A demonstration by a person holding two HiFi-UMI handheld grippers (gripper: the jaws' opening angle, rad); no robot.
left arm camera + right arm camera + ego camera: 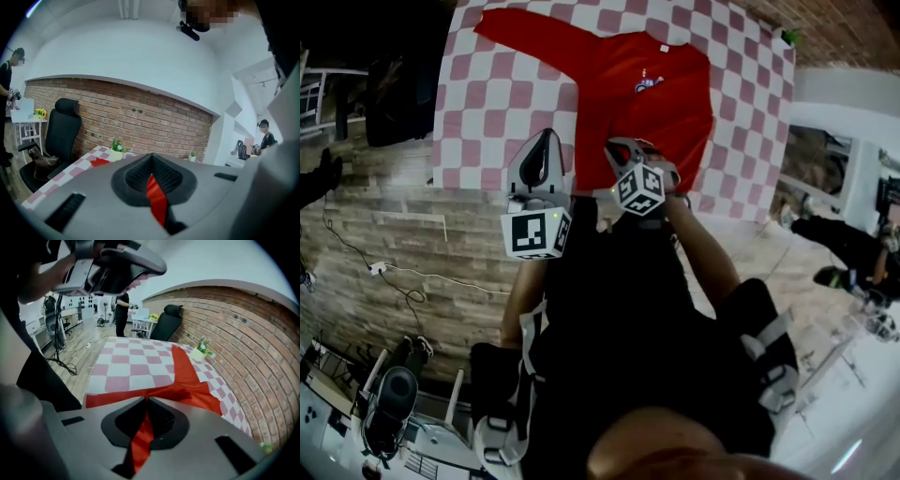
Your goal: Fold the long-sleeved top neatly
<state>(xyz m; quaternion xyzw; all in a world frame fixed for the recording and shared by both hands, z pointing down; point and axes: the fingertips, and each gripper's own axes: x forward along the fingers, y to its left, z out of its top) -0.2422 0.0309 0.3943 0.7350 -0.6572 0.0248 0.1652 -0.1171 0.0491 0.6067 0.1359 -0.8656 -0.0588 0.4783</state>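
Observation:
A red long-sleeved top (652,94) lies on a table with a pink-and-white checked cloth (487,103), one sleeve (534,42) stretched toward the far left corner. Both grippers are at the near edge by the hem. My left gripper (547,141) is shut, with a strip of red fabric (154,192) pinched between its jaws (151,158). My right gripper (621,148) is likewise shut on red fabric (140,437), which runs from its jaws (146,400) out to the top's body (197,394) and the long sleeve (180,364) on the checked cloth (126,366).
A small potted plant (202,351) stands at the table's far corner by the brick wall (140,117). A black office chair (63,131) is beside the table. People stand in the room's background. A cable (394,277) lies on the wood floor to the left.

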